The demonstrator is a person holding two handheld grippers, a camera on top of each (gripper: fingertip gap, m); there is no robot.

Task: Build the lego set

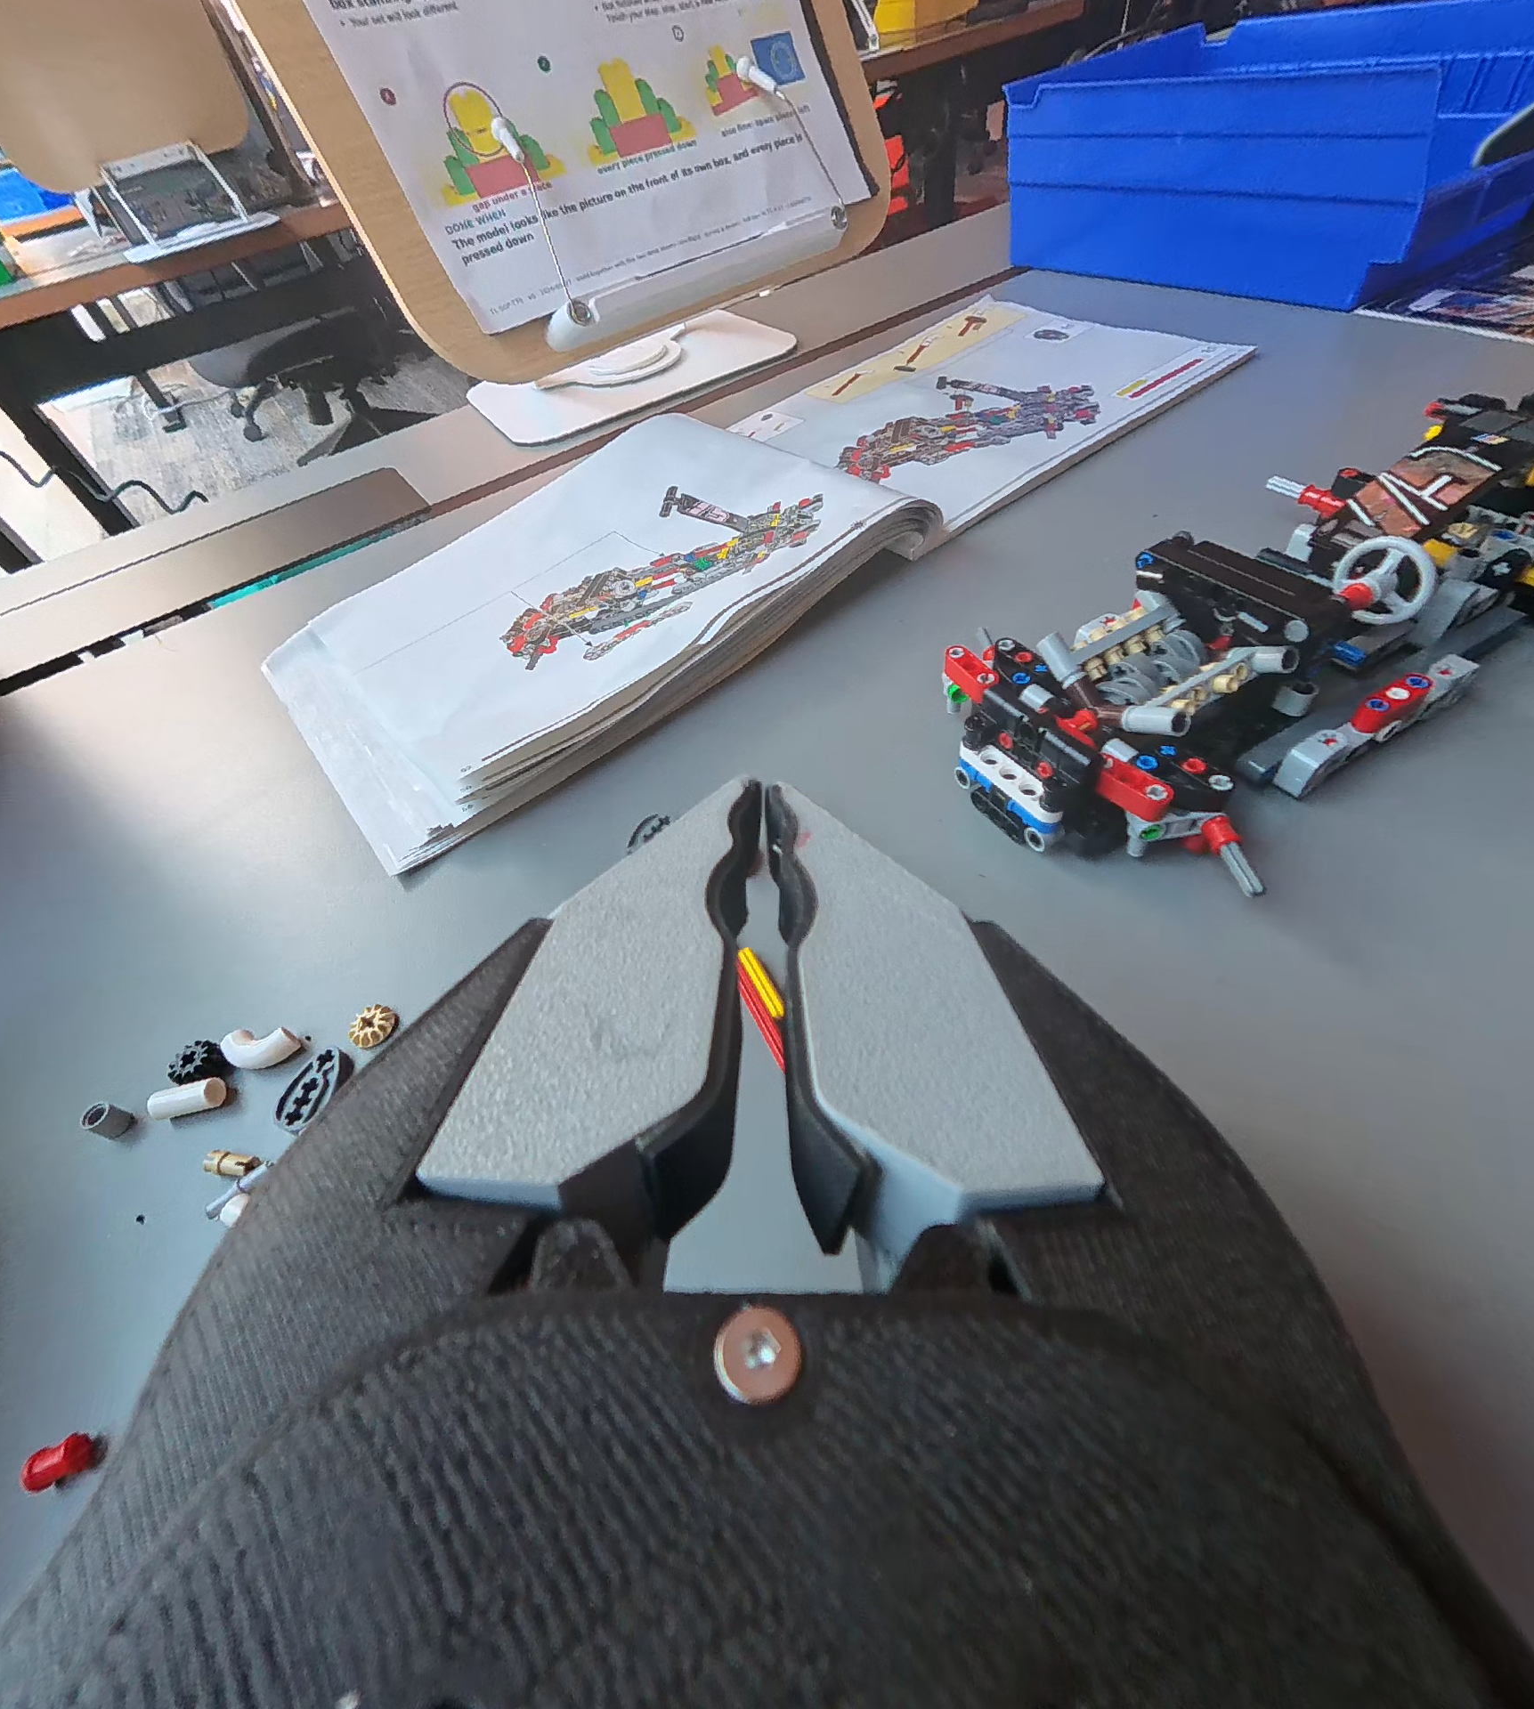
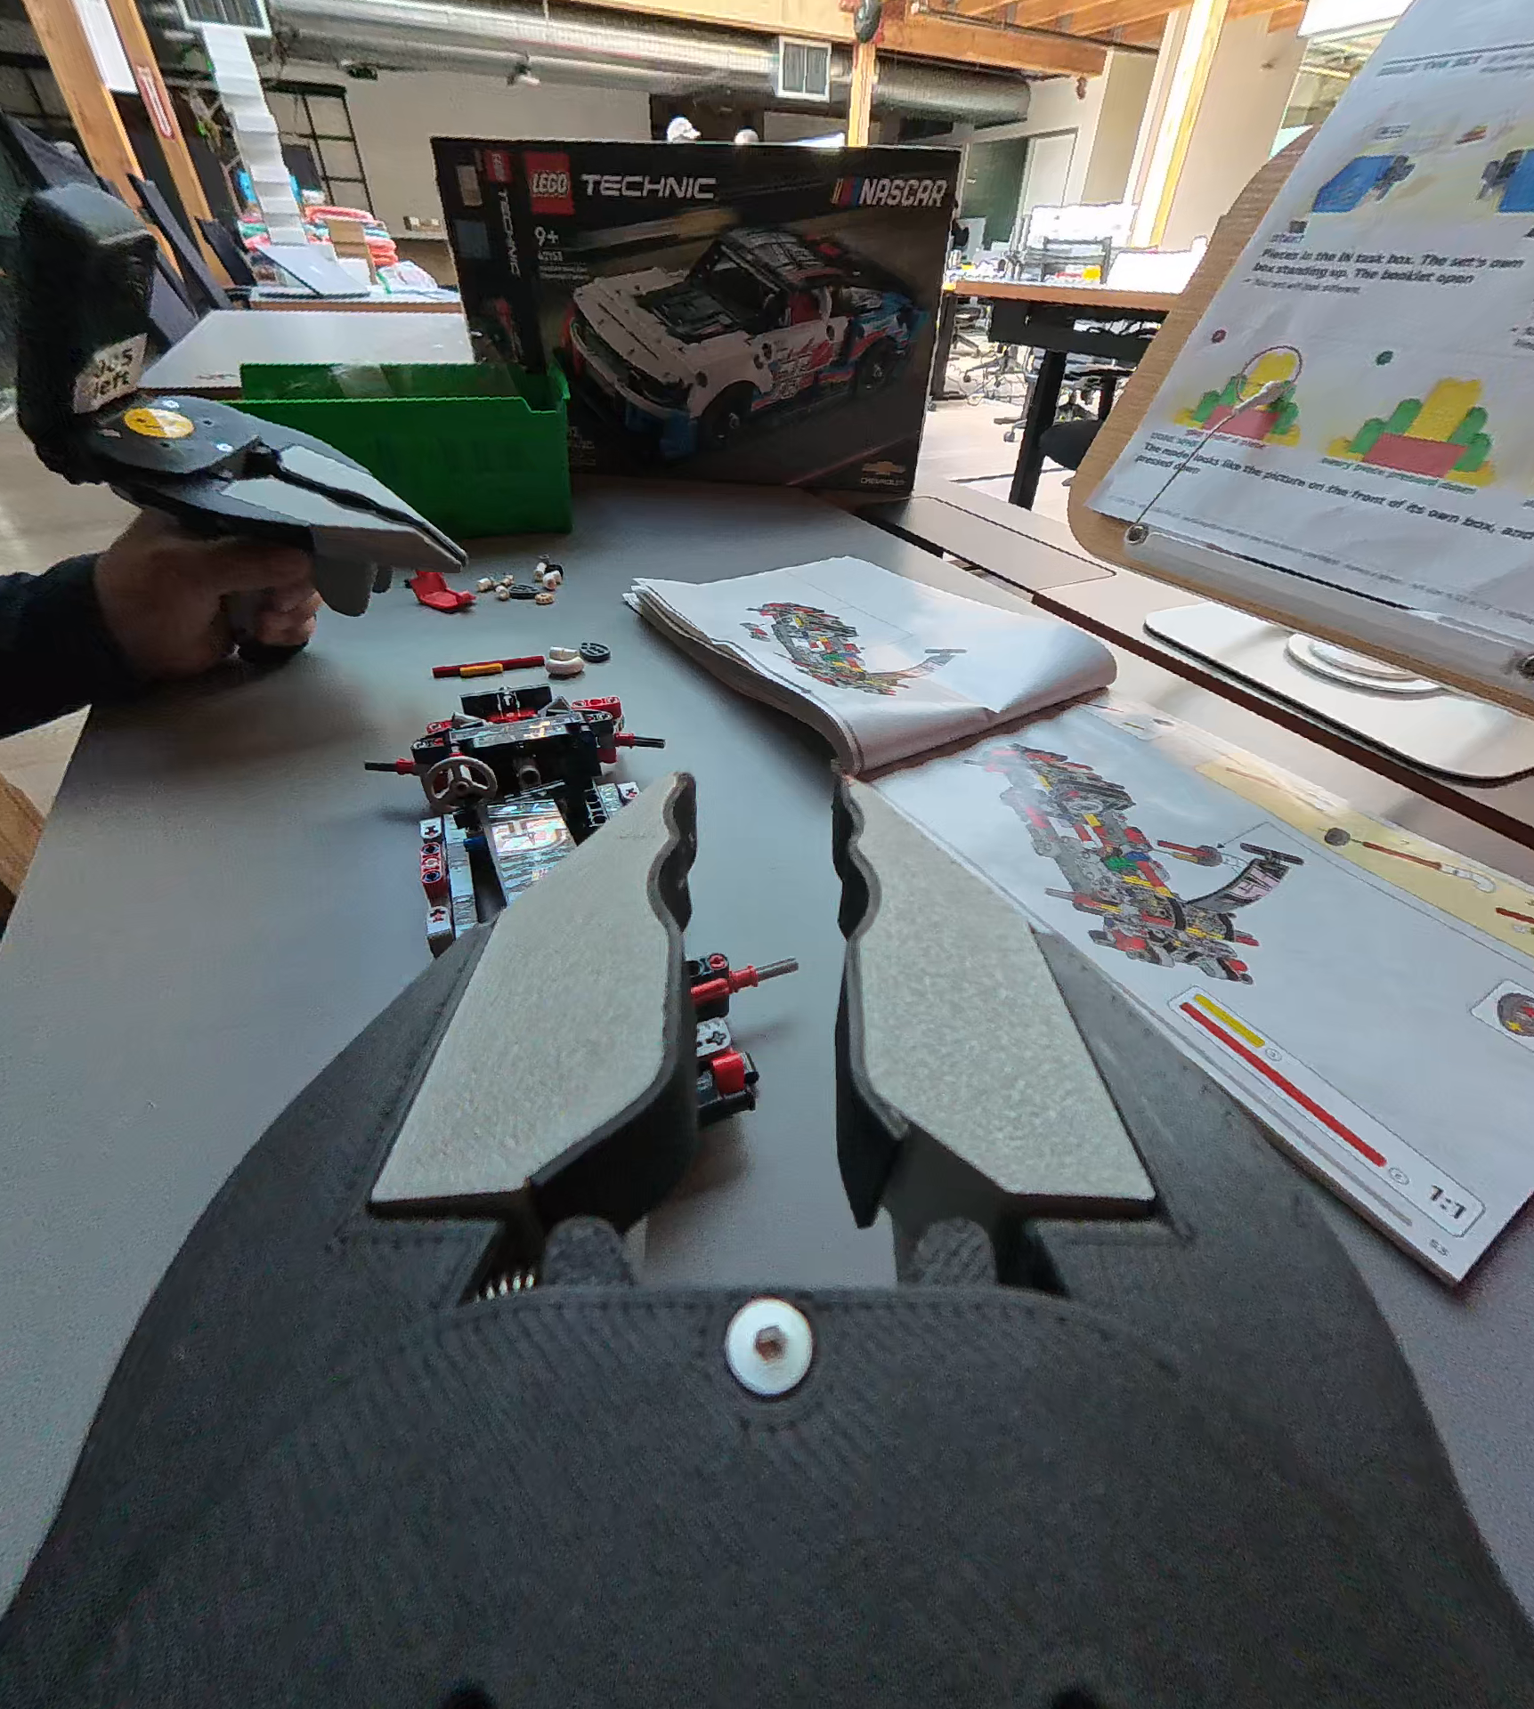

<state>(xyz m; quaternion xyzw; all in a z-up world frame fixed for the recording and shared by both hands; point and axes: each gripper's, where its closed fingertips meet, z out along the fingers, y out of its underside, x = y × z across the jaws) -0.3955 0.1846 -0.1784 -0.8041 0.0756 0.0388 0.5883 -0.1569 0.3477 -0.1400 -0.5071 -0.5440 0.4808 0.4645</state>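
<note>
Left gripper [image 1: 761, 795]: tips closed together, nothing between them, hovering above the grey worktop [image 1: 1022, 1017]; red-and-yellow axle [image 1: 758, 1003] lies beneath. Right gripper [image 2: 763, 814]: jaws narrowly apart, bare, over the near end of the part-built car chassis [image 2: 504, 786], black with red pins and a grey steering wheel. Open instruction booklet [image 2: 883, 666] just right of it. Printed set box [image 2: 698, 314] stands upright behind a green bin [image 2: 430, 453]. Loose small parts [image 1: 226, 1082] left.
</note>
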